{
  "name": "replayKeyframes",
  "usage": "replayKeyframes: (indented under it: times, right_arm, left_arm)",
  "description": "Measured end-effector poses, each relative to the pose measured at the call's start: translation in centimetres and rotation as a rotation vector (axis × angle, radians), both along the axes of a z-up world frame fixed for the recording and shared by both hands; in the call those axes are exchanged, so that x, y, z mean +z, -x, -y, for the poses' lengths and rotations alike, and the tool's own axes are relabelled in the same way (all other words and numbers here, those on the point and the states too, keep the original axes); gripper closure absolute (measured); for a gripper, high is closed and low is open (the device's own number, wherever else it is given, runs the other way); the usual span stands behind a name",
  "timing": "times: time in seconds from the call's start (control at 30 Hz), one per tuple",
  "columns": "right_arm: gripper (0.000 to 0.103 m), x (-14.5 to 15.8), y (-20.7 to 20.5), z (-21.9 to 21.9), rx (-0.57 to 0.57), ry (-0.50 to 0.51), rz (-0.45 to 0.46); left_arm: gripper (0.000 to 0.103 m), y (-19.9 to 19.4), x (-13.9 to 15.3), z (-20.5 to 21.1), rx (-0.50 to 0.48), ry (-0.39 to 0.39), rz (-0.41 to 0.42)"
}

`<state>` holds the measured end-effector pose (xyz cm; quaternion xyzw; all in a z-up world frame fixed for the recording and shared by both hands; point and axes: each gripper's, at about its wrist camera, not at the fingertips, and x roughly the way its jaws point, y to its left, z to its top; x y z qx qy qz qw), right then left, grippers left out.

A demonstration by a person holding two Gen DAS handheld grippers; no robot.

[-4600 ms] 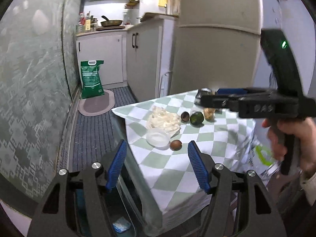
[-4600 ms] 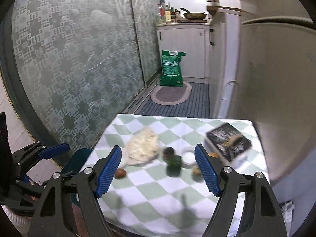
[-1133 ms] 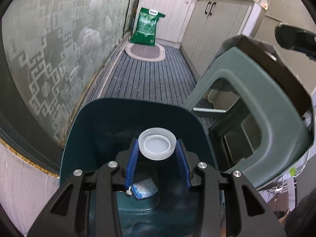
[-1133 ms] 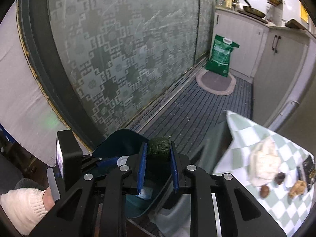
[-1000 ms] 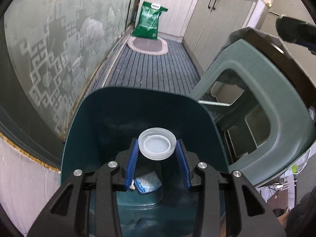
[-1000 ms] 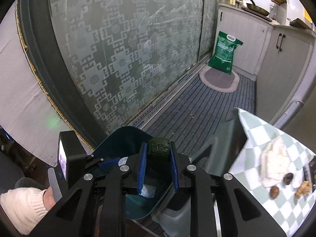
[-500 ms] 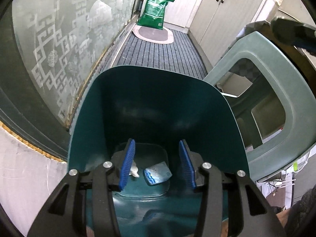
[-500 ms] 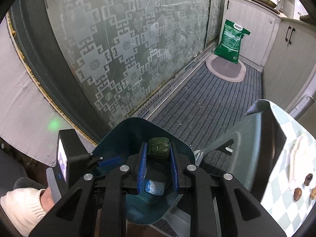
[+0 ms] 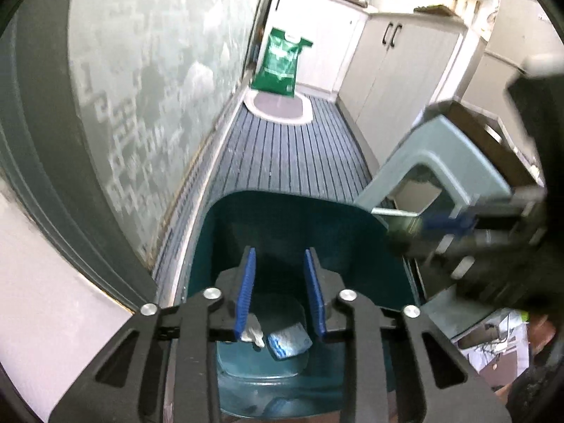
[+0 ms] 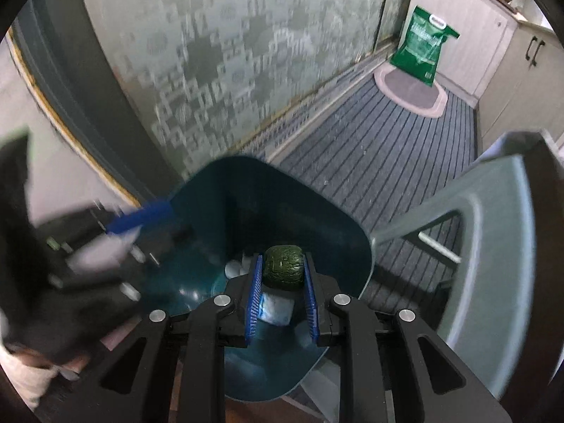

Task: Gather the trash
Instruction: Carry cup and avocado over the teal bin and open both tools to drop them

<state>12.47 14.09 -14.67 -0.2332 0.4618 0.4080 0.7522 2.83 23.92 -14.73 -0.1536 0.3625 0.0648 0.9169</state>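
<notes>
My right claw (image 10: 282,296) is pinching a dark green avocado (image 10: 283,270) over the teal bin (image 10: 338,232), dead centre. My left claw (image 9: 281,294) is hanging spread and empty above the same bin (image 9: 292,218); blue wrapper (image 9: 289,340) lying at 6 o'clock on its floor.

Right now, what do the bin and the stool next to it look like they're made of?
Trash bin: looks like moulded plastic, dark teal, semi-glossy; light glints off its smooth inner wall and the rim is thin and rounded.
Stool: probably plastic too, pale grey-green and matte, one-piece with rounded cut-outs; a metal-looking rod crosses under it.
</notes>
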Motion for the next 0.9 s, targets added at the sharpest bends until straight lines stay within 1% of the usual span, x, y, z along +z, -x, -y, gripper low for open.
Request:
replayKeyframes:
  times: [0.1, 0.23, 0.43, 0.57, 0.63, 0.77, 0.9]
  right_arm:
    - [0.081, -2.0, 0.5, -0.3, 0.017, 0.043, -0.014]
    - [0.081, -4.0, 0.8, -0.6, 0.026, 0.077, -0.044]
    - [0.080, -5.7, 1.1, -0.9, 0.041, 0.116, -0.051]
    - [0.067, -6.3, 1.1, -0.8, 0.038, 0.126, -0.056]
    - [0.064, -6.4, 1.3, -0.8, 0.041, 0.130, -0.058]
    - [0.063, -6.4, 1.5, -0.8, 0.057, 0.133, -0.066]
    - [0.063, -5.7, 1.9, -0.5, 0.069, 0.106, -0.072]
  left_arm:
    - [0.079, 0.4, 1.4, -0.2, 0.007, -0.002, 0.038]
    - [0.080, 1.0, 3.3, -0.2, 0.020, -0.003, 0.097]
    - [0.081, 1.8, 5.8, 0.1, 0.015, 0.020, 0.164]
    - [0.081, 1.9, 7.0, 0.5, 0.002, 0.010, 0.183]
    - [0.081, 2.0, 7.6, 0.6, 0.004, 0.005, 0.198]
    - [0.081, 2.0, 9.0, 0.7, 0.006, 0.012, 0.237]
    - [0.080, 2.2, 10.2, 1.1, 0.000, 0.010, 0.275]
